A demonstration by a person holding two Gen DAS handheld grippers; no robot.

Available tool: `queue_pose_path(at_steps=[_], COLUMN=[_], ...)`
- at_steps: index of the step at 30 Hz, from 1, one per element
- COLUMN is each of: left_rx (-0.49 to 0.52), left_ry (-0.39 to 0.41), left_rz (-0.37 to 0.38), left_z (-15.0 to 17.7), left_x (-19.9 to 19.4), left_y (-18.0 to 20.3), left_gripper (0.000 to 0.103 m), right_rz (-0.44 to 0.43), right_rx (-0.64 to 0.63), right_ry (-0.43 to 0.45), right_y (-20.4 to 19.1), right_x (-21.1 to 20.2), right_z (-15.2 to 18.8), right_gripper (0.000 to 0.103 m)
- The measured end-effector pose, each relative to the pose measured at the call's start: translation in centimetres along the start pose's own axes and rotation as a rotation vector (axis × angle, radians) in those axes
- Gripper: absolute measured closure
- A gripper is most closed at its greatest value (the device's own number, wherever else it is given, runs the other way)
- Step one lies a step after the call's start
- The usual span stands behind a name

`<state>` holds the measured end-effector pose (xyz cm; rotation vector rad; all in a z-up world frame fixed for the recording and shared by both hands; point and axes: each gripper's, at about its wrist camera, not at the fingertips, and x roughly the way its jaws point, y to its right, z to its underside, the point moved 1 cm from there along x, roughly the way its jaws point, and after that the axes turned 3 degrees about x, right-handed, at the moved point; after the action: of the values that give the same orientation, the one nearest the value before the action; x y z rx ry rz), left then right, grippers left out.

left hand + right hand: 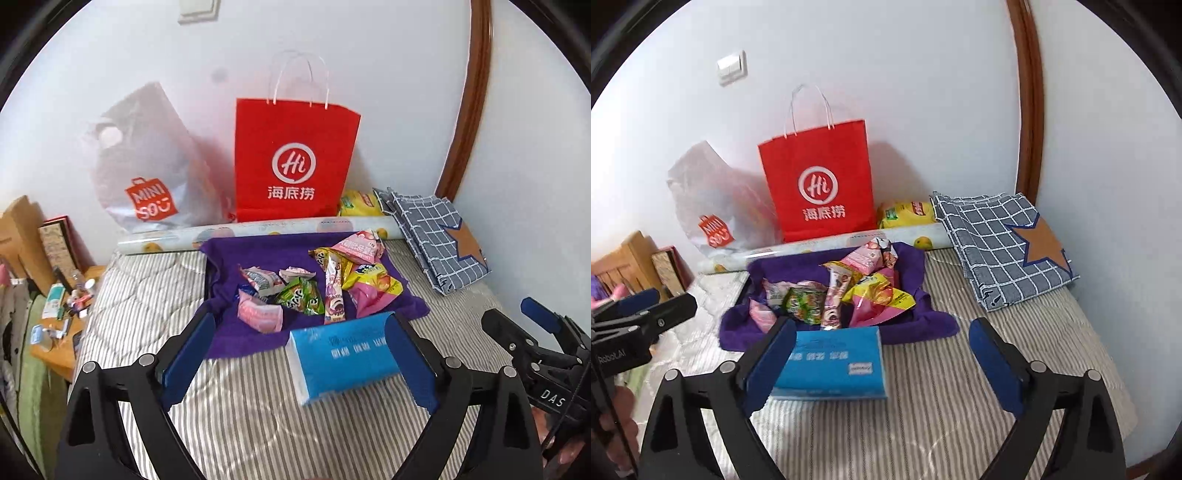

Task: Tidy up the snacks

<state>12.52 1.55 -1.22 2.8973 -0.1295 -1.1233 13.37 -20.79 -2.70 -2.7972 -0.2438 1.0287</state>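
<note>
Both tongs, left (299,354) and right (882,362), gape empty above the blue rectangular tissue pack (343,362); next, probably picking from the crinkly foil snack packets (314,284).

Left hand-held gripper (295,354) at bottom centre, jaws wide, nothing gripped. Blue tissue pack (341,360) lies on the striped bed (155,295) between the fingers. Snack packets (314,284) heaped on purple towel (229,258) mid-frame. Red paper bag (295,158) stands against the wall behind. Right hand-held gripper (546,332) at right edge.
</note>
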Motion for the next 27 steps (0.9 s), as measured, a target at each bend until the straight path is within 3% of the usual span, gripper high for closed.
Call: queue_pose_path(at_steps=[15,27], left_rx=[0.035,0.036], left_ry=[0.074,0.091], left_rz=[-0.036,-0.055], left_z=[3.1,3.0], left_x=[-6.3,-7.4], left_y=[3.6,4.0], left_gripper=[0.007,0.007], right_rz=[-0.005,0.007], right_rx=[0.005,0.006], right_ry=[0.035,0.044], right_y=[0.6,0.9], right_x=[-5.9,-6.9], right_z=[2.5,3.1], right_gripper=[0.001,0.001])
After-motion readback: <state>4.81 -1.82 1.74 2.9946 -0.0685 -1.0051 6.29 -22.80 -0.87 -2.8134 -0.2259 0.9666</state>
